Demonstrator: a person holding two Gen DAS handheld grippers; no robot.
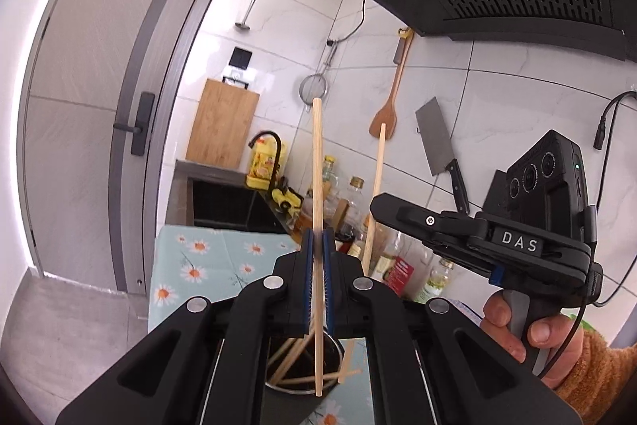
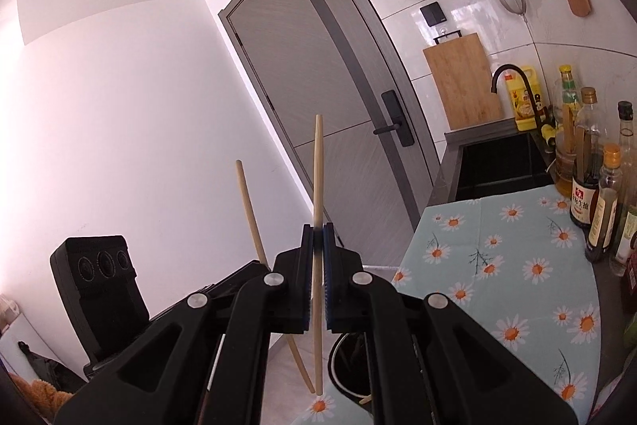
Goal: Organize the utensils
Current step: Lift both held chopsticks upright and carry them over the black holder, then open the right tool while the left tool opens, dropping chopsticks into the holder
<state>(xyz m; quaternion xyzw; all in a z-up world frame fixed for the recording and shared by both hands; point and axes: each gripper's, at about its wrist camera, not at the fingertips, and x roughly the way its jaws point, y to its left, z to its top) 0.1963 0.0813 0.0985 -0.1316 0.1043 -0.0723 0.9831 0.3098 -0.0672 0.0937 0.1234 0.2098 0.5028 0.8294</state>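
My left gripper (image 1: 317, 239) is shut on a wooden chopstick (image 1: 317, 162) held nearly upright; its lower end hangs over a dark round utensil holder (image 1: 336, 349) with several chopsticks inside. My right gripper (image 2: 317, 236) is shut on another chopstick (image 2: 318, 182), also upright, above the holder's rim (image 2: 338, 365). In the left wrist view the right gripper (image 1: 422, 222) shows at right with its chopstick (image 1: 376, 182). In the right wrist view the left gripper's chopstick (image 2: 251, 214) and device (image 2: 99, 289) show at left.
A daisy-print cloth (image 2: 517, 249) covers the counter. Bottles (image 2: 597, 194) line the right wall, a black sink (image 2: 501, 162) and cutting board (image 2: 464, 82) stand beyond. A cleaver (image 1: 438, 142), wooden spatula (image 1: 388, 114) and strainer (image 1: 314, 90) hang on the tiled wall. A grey door (image 1: 87, 106) is left.
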